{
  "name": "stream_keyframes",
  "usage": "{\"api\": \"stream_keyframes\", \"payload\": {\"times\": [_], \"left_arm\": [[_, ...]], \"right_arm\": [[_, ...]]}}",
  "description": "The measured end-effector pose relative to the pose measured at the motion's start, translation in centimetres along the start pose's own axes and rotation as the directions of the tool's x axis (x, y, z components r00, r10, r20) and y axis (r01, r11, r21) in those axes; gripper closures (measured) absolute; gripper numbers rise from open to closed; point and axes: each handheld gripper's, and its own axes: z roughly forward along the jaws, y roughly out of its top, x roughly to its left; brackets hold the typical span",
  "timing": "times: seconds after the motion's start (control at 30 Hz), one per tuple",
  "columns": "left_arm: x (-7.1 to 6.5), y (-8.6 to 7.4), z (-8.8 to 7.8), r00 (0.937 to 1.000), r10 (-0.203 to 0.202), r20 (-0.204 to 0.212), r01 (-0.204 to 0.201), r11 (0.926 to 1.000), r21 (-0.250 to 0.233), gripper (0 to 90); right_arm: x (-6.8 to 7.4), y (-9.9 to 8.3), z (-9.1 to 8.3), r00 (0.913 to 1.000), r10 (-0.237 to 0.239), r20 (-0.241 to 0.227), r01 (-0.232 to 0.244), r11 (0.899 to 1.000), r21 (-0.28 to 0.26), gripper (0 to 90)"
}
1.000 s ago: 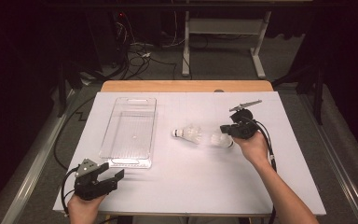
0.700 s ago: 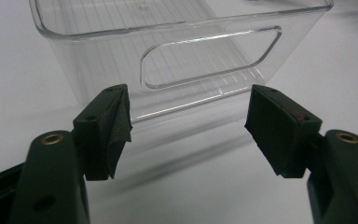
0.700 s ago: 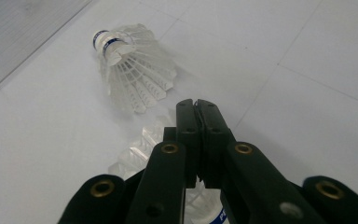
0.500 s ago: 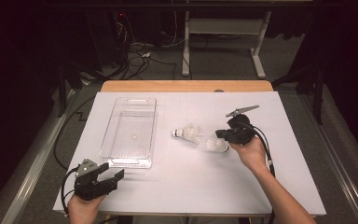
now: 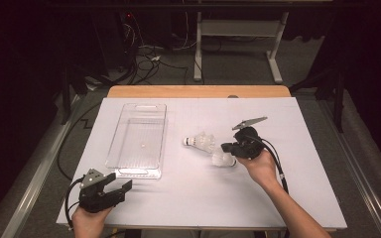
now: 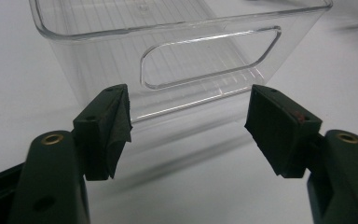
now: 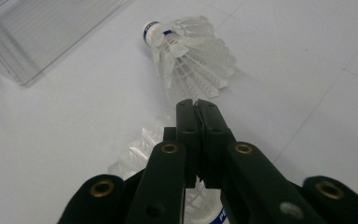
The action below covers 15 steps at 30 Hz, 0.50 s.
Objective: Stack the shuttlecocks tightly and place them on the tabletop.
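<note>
Two white feather shuttlecocks are on the white table. One shuttlecock (image 5: 198,142) (image 7: 186,51) lies free on its side, its blue-banded cork pointing toward the tray. The second shuttlecock (image 5: 223,159) (image 7: 137,151) sits just under my right gripper (image 5: 226,148) (image 7: 196,103), whose jaws are pressed together over its feather skirt. My left gripper (image 5: 119,184) (image 6: 189,126) rests near the table's front left with its jaws wide apart and nothing between them. It points at the near end of a clear plastic tray (image 5: 138,136) (image 6: 182,56).
The clear tray is empty and has a handle slot in its near wall. The white sheet (image 5: 297,188) covers a wooden table whose far edge (image 5: 198,91) shows. Beyond that are a dark floor, cables and a table frame.
My right gripper has moved left and toward me, and the second shuttlecock has travelled with it. The free shuttlecock, the tray and my left gripper have stayed put.
</note>
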Motion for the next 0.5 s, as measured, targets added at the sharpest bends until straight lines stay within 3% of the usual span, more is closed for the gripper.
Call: {"api": "stream_keyframes", "payload": {"times": [0.5], "left_arm": [[0.0,0.0,0.0,1.0,0.0,0.0,0.0,1.0,0.0,31.6]], "right_arm": [[2.2,0.5,1.3,0.9978,-0.04,-0.052,0.04,0.999,0.001,89.0]]}}
